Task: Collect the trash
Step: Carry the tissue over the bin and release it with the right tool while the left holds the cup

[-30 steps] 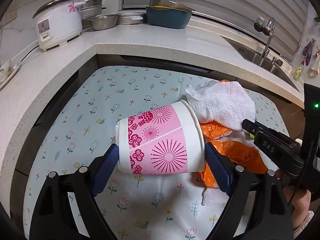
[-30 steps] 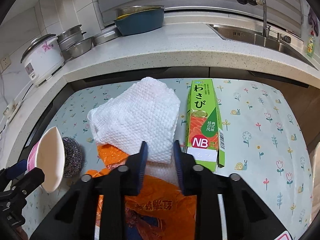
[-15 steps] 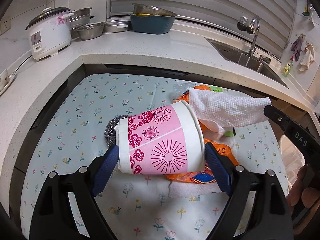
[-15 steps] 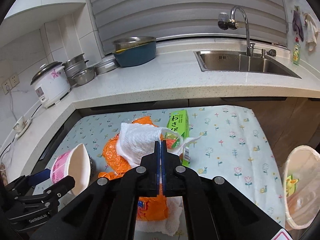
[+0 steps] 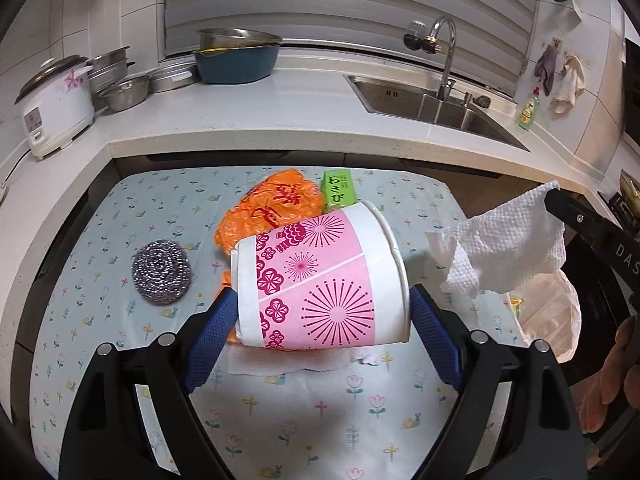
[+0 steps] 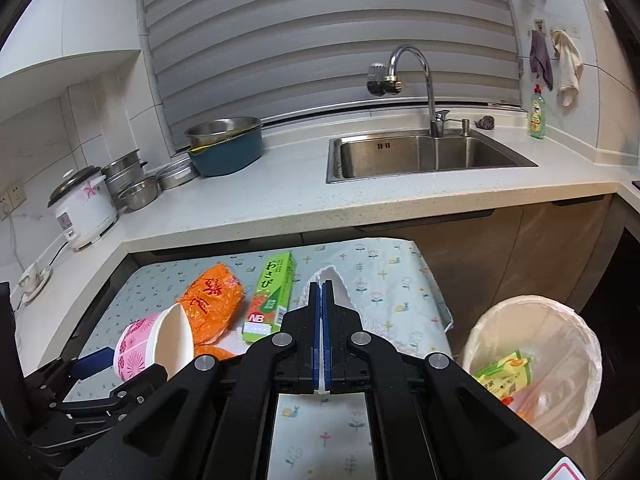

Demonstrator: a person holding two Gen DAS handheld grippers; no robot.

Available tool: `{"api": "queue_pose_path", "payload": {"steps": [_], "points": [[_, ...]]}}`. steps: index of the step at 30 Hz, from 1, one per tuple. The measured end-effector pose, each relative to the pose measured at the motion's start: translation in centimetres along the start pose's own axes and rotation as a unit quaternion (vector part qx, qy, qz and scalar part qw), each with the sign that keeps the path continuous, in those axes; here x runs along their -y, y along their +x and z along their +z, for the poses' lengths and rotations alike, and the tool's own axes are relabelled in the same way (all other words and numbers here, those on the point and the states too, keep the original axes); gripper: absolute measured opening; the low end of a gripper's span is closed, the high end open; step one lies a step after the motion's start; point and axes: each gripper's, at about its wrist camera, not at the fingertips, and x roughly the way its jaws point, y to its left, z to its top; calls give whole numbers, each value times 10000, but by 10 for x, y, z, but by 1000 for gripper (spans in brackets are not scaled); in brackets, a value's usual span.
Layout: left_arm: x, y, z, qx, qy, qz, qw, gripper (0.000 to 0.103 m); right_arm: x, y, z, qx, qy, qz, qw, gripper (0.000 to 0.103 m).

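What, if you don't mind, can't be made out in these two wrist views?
- Paper towel, right wrist view: mostly hidden behind the right gripper.
- Trash bin contents: partly hidden by its liner.
- Orange bag, left wrist view: lower part hidden by the pink cup.

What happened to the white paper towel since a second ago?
The right gripper closed its jaws on the paper towel and lifted it off the orange bag, out to the table's right side near the lined trash bin. The left gripper also rose, carrying the pink cup. The orange bag, wasabi box and steel scrubber stayed on the table.
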Motion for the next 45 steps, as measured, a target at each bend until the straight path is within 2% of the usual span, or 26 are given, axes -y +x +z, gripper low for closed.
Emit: {"api": "queue_pose_path", "payload": {"steps": [12, 23, 29, 31, 33, 34, 45], "points": [[101, 3, -4, -44, 606, -447, 9972, 82, 89, -36, -6, 97, 389, -525, 9978, 1], [177, 13, -10, -115, 1108, -808, 9905, 82, 162, -39, -21, -101, 694, -1014, 9924, 1], [199, 19, -14, -153, 1270, -908, 9876, 82, 182, -31, -31, -277, 726, -1223, 9895, 2], [205, 21, -15, -172, 1311, -925, 9869, 82, 186, -31, -33, -261, 776, -1269, 9885, 8], [210, 24, -15, -185, 1352, -935, 9862, 82, 190, -32, -33, -207, 834, -1292, 9879, 25], [212, 24, -15, -192, 1365, -941, 9860, 82, 191, -33, -33, -185, 847, -1299, 9877, 26], [247, 29, -17, -272, 1618, -1222, 9788, 83, 195, -52, -31, -140, 886, -1357, 9867, 27]]}}
